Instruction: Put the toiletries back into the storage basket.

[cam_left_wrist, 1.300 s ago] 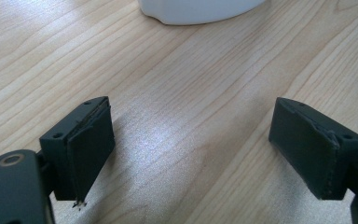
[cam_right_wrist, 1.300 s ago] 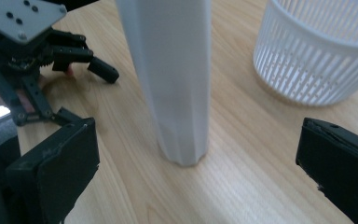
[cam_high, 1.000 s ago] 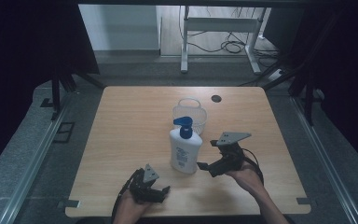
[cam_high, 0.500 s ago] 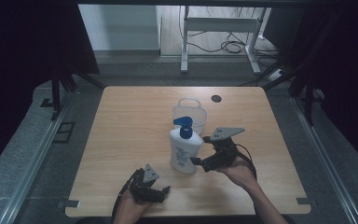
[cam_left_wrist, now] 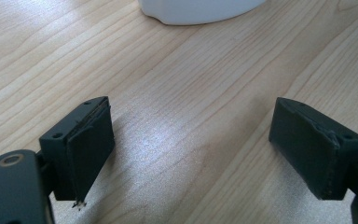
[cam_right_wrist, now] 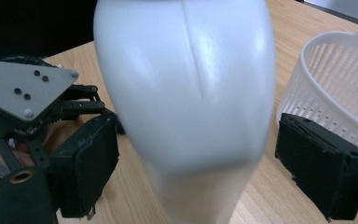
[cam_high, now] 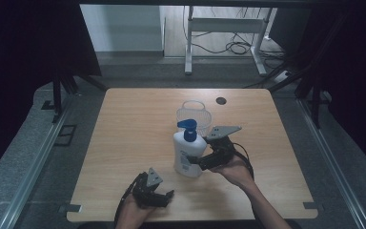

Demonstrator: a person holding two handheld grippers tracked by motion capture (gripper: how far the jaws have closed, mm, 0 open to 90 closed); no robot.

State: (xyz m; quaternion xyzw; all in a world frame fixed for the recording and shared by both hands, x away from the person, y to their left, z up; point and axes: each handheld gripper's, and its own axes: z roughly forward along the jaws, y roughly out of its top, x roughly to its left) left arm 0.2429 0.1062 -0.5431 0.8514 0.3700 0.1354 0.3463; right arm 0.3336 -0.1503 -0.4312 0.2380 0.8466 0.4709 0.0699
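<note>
The right gripper (cam_high: 201, 162) has moved in until its spread jaws flank the upright white plastic pump bottle with a blue top (cam_high: 188, 150), mid-table before the white slotted basket (cam_high: 195, 114), while the left gripper (cam_high: 164, 199) rests spread near the wooden table's (cam_high: 124, 138) front edge.

Both grippers low over the table, jaws spread.

The left gripper (cam_high: 164, 196) rests near the front edge in the left hand (cam_high: 132, 212); the right gripper (cam_high: 196, 162) points leftward, jaws wide apart, held by the right hand (cam_high: 237, 172).
</note>
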